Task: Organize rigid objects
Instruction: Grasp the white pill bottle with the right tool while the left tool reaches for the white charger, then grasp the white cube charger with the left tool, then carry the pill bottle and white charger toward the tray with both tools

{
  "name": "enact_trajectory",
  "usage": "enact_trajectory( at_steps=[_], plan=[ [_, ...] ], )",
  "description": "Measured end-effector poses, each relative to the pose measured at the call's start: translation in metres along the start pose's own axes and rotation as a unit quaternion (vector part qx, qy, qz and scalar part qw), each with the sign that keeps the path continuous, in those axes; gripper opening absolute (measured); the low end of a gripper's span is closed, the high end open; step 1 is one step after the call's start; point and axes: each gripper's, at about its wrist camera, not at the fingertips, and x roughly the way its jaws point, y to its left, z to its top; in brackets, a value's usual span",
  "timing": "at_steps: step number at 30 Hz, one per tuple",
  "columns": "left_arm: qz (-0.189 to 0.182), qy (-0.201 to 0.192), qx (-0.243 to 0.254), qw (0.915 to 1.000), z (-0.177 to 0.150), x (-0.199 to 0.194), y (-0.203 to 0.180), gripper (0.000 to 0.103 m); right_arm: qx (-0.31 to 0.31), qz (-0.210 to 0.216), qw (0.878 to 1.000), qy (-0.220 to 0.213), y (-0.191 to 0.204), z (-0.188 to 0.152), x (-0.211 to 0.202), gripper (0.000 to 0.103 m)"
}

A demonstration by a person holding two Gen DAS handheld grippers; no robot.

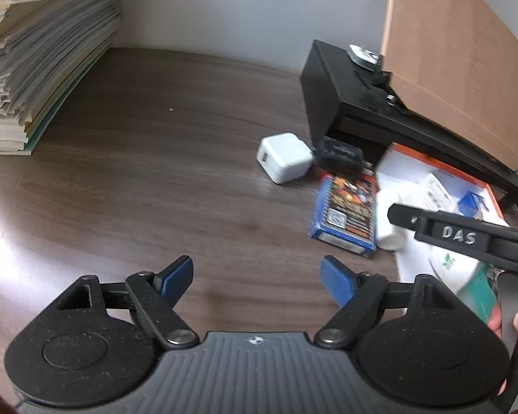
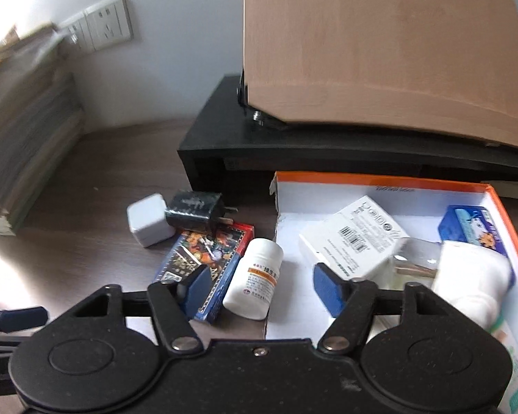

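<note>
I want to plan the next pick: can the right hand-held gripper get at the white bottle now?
Probably yes. The right hand-held gripper is open, the bottle lies between its fingers, and nothing covers it; the card box lies close beside it.

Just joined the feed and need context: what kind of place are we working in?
Probably a home or office desk: a dark wood-grain tabletop, a tall stack of paper booklets against the wall, white wall sockets, and a black monitor-style riser.

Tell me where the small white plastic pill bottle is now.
In the right wrist view the small white plastic pill bottle lies on the dark wooden desk, between the blue card box and the orange-rimmed cardboard tray, ahead of the open right gripper.
</note>
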Motion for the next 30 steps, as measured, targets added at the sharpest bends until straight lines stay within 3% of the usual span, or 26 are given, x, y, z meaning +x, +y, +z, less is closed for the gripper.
enact_trajectory(
  at_steps=[3,7,8,10,12,16,19,21,24,26,27,29,30],
  plan=[
    [0.001,0.0,0.004,1.0,0.01,0.01,0.005,0.085,-0.002,-0.015,1.0,0.021,0.002,0.001,0.016,0.067],
    [-0.01,-0.011,0.027,0.9995,0.029,0.026,0.006,0.095,0.011,-0.004,1.0,0.02,-0.004,0.003,0.022,0.065],
    [-0.012,-0.015,0.036,0.9992,0.034,0.031,0.005,0.097,0.011,0.002,1.0,0.019,-0.005,0.004,0.022,0.062],
    [-0.014,-0.022,0.06,0.9978,0.044,0.043,0.003,0.098,0.028,0.032,0.999,0.022,-0.011,0.004,0.023,0.045],
    [-0.013,-0.028,0.087,0.9958,0.054,0.055,0.0,0.098,0.034,0.046,0.998,0.023,-0.015,0.004,0.023,0.045],
    [-0.024,-0.034,0.14,0.9892,0.068,0.077,-0.007,0.099,-0.014,0.027,0.999,0.015,-0.006,0.003,0.018,0.042],
    [-0.037,-0.04,0.187,0.9808,0.074,0.09,-0.015,0.098,-0.016,0.018,1.0,0.019,-0.007,0.002,0.015,0.042],
    [-0.047,-0.039,0.214,0.9748,0.076,0.1,-0.018,0.094,-0.003,0.028,0.999,0.02,-0.012,0.002,0.016,0.043],
    [-0.057,-0.044,0.254,0.9646,0.076,0.109,-0.021,0.089,0.003,0.024,1.0,0.019,-0.017,0.003,0.017,0.057],
    [-0.067,-0.048,0.262,0.9614,0.077,0.109,-0.022,0.075,0.006,0.03,0.999,0.019,-0.019,0.003,0.018,0.053],
    [-0.067,-0.049,0.261,0.9616,0.077,0.108,-0.023,0.07,0.009,0.035,0.999,0.018,-0.02,0.002,0.019,0.042],
    [-0.065,-0.052,0.257,0.9628,0.077,0.104,-0.024,0.042,0.006,0.041,0.999,0.019,-0.018,0.001,0.018,0.04],
    [-0.064,-0.05,0.252,0.9642,0.077,0.103,-0.024,0.042,0.0,0.036,0.999,0.017,-0.015,0.001,0.018,0.04]
  ],
)
